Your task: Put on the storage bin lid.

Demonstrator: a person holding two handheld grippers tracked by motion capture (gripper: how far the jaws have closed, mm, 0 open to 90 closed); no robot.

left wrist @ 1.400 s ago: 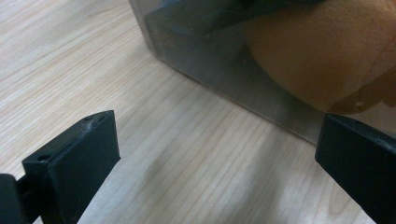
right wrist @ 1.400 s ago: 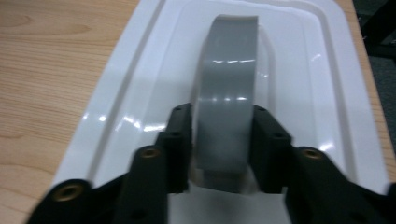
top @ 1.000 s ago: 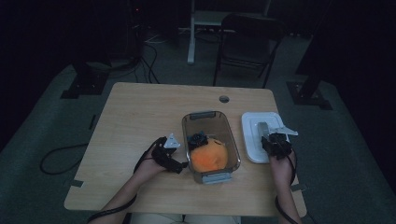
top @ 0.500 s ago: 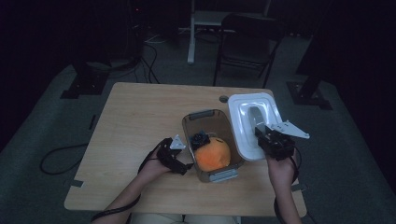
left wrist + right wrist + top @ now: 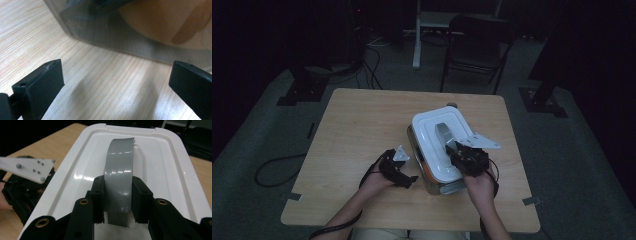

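On the wooden table [image 5: 362, 130], the left gripper [image 5: 404, 172] rests low on the surface just to the left of the clear container [image 5: 432, 182], its jaws pointing toward the container's side wall. In the left gripper view the two black jaws stand wide apart with only bare wood between them, released and holding nothing; the container's [image 5: 107, 32] wall lies just ahead of them, not touched, with something orange [image 5: 160, 22] showing through the plastic.

Moving right, the white lid [image 5: 439, 142] lies over the top of the container, covering most of it (whether it is seated on the rim or held slightly above cannot be told from the dim high view). A grey handle [image 5: 443, 134] arches along the middle of the lid.

Further right, the right gripper [image 5: 457, 152] reaches in from the near right edge of the lid. In the right gripper view its jaws are clenched on the handle [image 5: 118, 177], one pad pressed against each side of the grey strip, with the lid [image 5: 162, 165] spreading out beyond it. The left gripper [image 5: 22, 185] shows at that view's left edge, beside the lid.
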